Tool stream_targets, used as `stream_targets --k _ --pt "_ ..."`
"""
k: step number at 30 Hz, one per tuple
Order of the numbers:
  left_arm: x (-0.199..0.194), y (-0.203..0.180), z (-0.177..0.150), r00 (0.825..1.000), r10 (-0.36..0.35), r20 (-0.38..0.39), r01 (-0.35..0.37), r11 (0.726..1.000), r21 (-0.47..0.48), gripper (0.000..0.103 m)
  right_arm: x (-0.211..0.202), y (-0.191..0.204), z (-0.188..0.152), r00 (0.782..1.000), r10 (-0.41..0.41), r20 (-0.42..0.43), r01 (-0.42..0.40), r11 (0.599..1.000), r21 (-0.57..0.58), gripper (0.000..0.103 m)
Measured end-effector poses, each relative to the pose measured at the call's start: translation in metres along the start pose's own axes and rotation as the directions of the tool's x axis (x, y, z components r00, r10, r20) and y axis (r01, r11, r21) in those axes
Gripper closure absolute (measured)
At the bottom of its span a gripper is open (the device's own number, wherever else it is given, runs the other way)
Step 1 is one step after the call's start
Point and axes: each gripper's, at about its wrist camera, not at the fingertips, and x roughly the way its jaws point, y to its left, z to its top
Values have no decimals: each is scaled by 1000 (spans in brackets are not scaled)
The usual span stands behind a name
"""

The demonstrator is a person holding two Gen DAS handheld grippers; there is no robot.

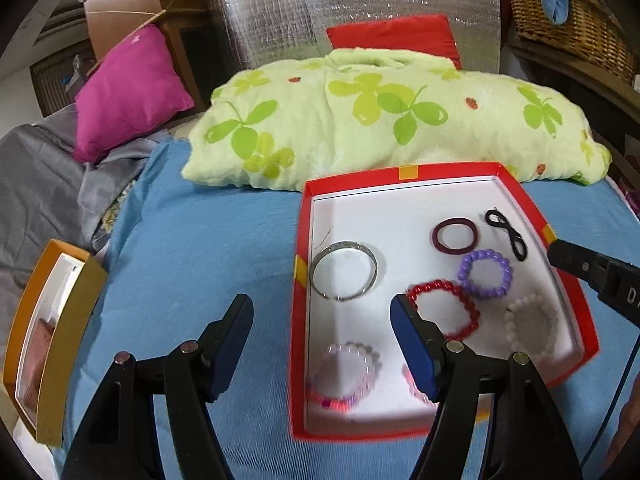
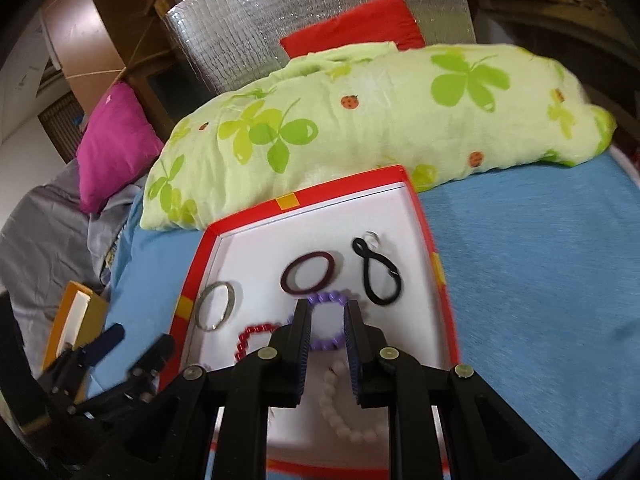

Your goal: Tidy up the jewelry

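A red-rimmed white tray [image 1: 402,172] lies on the blue bedsheet. In it are a silver bangle [image 1: 344,270], a maroon hair tie [image 1: 455,236], a black hair tie [image 1: 506,234], a purple bead bracelet [image 1: 485,274], a red bead bracelet [image 1: 444,308], a white bead bracelet [image 1: 530,328] and a pink bead bracelet [image 1: 346,374]. My left gripper [image 1: 322,322] is open and empty over the tray's left rim. My right gripper [image 2: 327,314] is open over the purple bracelet [image 2: 326,300], holding nothing.
An orange box [image 1: 52,336] with a white inside stands at the left edge of the bed. A green clover-print blanket [image 1: 380,120], a magenta pillow [image 1: 128,92] and a red pillow [image 1: 394,34] lie behind the tray. A wicker basket [image 1: 568,20] sits back right.
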Motion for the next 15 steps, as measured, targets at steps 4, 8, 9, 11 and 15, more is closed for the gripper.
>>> stream_targets --k 4,8,9,11,15 --pt "-29 4 -15 999 -7 36 7 1000 -4 31 -33 -1 -21 999 -39 36 41 997 -68 79" --pt "-62 8 -33 998 -7 62 7 1000 -2 31 -74 2 -43 994 -60 96 71 991 -110 67" --pt "-73 11 -41 998 -3 69 3 1000 -7 31 -81 3 -46 993 -60 104 71 992 -108 64" --pt "-94 17 -59 997 -1 79 3 999 -31 31 -104 5 -61 990 -66 127 81 990 -113 55" --pt "-137 30 -95 998 -4 67 9 998 -67 31 -148 13 -99 982 -94 164 118 982 -148 50"
